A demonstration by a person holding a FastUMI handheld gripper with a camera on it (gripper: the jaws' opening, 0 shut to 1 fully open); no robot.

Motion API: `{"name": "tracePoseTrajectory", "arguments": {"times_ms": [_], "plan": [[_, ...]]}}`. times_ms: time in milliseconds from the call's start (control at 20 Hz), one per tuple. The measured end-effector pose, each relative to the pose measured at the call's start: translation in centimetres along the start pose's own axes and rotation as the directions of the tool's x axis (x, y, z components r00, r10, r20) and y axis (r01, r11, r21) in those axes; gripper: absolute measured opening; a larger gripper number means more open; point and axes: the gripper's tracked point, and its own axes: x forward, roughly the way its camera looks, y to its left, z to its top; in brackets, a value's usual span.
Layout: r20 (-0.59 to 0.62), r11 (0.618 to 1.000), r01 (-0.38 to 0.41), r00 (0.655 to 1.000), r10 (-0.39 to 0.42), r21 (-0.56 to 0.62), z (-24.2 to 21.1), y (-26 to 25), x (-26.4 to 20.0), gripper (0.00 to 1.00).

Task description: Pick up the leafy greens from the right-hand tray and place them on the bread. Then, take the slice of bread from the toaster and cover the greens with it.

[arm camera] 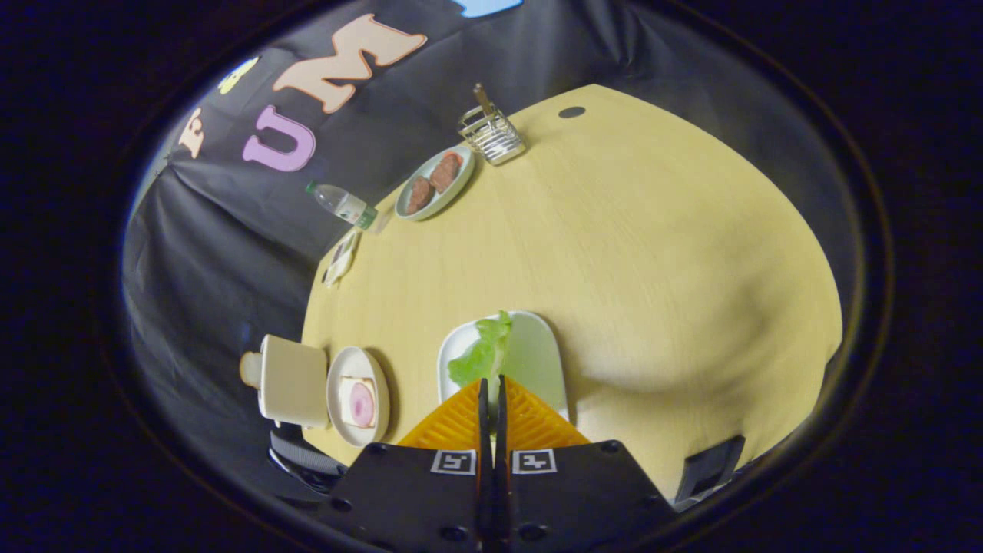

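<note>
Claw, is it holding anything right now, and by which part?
Yes. The claw is shut on the greens, pinching their near end, with the rest of the leaf hanging over the tray.

Bare table (653, 253) lies open beyond the gripper (491, 384) (fingers pinching leafy greens (480, 353)); dishes crowd the far side.

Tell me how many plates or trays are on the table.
3: a white tray under the leafy greens held by the hand-held gripper, a round plate with bread beside it, an oval plate near the toaster rack.
</note>
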Motion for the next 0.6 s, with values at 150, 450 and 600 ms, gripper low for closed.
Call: {"name": "tracePoseTrajectory", "arguments": {"times_ms": [150,450,600], "plan": [[0.021,0.999,-0.037,0.999,0.037,-0.007,0.4,2.4,-1.1,0.04],[0.029,0.991,-0.132,0.991,0.133,-0.032,0.0,8.5,-2.5,0.04],[0.013,0.980,-0.192,0.981,0.193,-0.048,-1.1,12.4,-2.6,0.04]]}}
